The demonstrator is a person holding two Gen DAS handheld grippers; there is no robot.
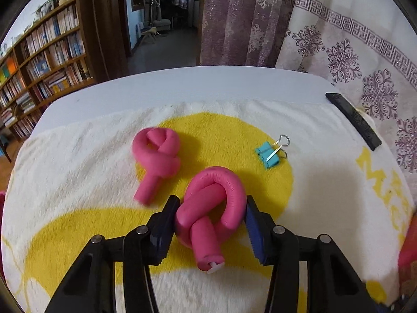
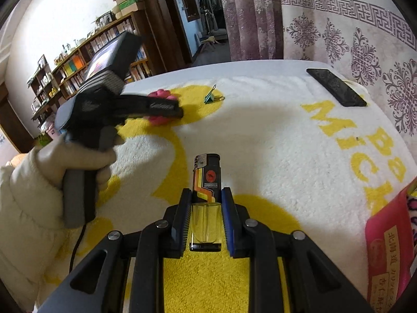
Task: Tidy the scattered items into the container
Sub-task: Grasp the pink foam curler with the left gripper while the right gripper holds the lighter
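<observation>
Left wrist view: a knotted pink foam roller [image 1: 211, 208] is clamped by the left gripper [image 1: 209, 224] on the yellow-patterned towel [image 1: 78, 156].
The lighter [image 2: 206, 182] is pinched by the right gripper [image 2: 206, 219] nearer the towel's front; soft foam may be squeezed out during lifting.

Right gripper [image 2: 206, 203] clamped on a lighter [image 2: 206, 182], striped label up, clear tank between the pads. Landmark is the lighter: it sits over the white-and-yellow fleece blanket [image 2: 260, 143]. Far left of it, a hand [image 2: 75, 156] in a cream sleeve holds the left gripper [image 2: 172, 109] at a pink foam roller [image 2: 160, 95]. Green binder clip [image 2: 211, 97] beyond, black slab [image 2: 336, 87] far upper right, red packet [image 2: 388, 247] lower right.
</observation>
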